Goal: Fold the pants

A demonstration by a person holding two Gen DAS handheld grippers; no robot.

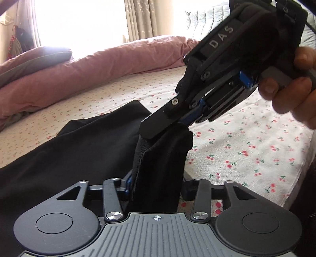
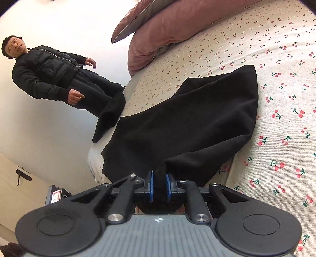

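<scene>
Up close, the right gripper (image 2: 159, 186) has its two blue pads drawn narrow onto a bunched fold of the black pants (image 2: 189, 122), and the cloth is pinched between them. From the other side, the left gripper (image 1: 156, 189) also has a thick hanging fold of the same dark fabric between its fingers, closed in on it, though the cloth hides most of the pads so how firmly they press is hard to tell. Both tongs meet at the same raised end of the garment, near each other: the left wrist view shows the right gripper (image 1: 158, 126) reaching down from the upper right, held by a hand (image 1: 290, 87), clamping the top edge of that fold. From there the pants trail away across the bed (image 2: 276, 98), lying flat on a cherry-print sheet, with one leg end slipping over the bed's edge. I judge the fabric soft, limp and fairly light; it will sag and crease wherever it is not supported, so the corners or a hem edge are the sensible places to hold. Beyond the pants lies a pink duvet (image 1: 98, 67) with a pillow, then curtains (image 1: 142, 17) at a bright window. A person in a dark jacket (image 2: 45, 75) stands beside the bed.
</scene>
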